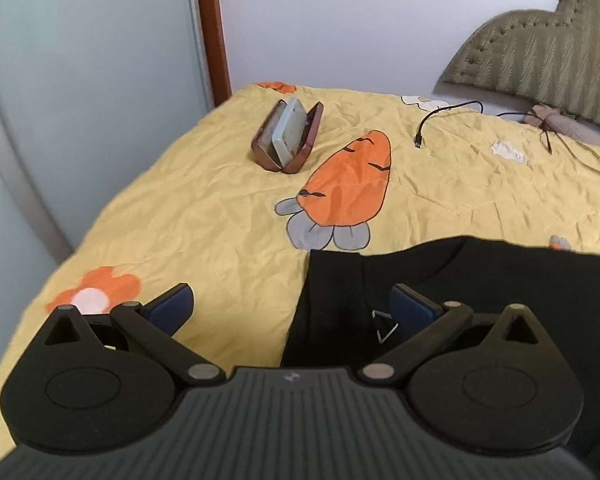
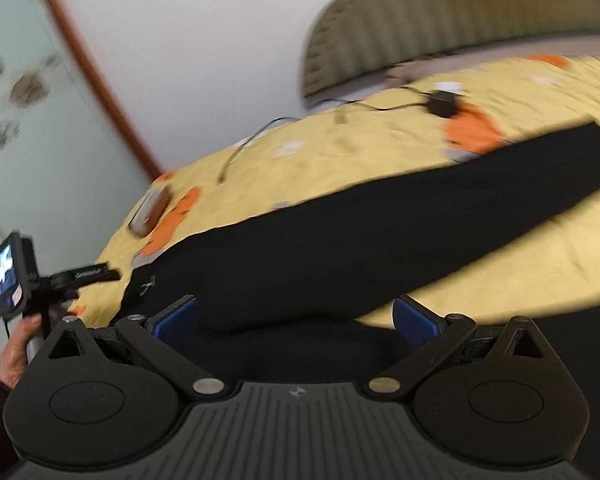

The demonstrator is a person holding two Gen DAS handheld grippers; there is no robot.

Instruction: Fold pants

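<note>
Blue-padded fingers of the left gripper (image 1: 292,304) stand wide apart, holding nothing; one finger hangs over bare sheet, the other over black cloth. Between them lies the near-left corner of the black pants (image 1: 440,280), which appears to be the waistband end, with a small pale tag or clip showing just beside the inner pad. The right gripper (image 2: 296,314) is likewise spread wide and empty, poised over the same garment further along.

In the right wrist view the pants run as a long dark band across the yellow bed sheet (image 2: 480,264) toward the far right edge of the bed; that view is blurred, so fine creases cannot be judged.

Assessment: the step in hand looks like seizing the waistband end. Each gripper should close on all layers at a corner, both should rise level, and the cloth should be kept taut.

Beyond, toward the far edge, lie an open case (image 1: 288,136) and a charging cable (image 1: 444,116), well clear of the garment.
</note>
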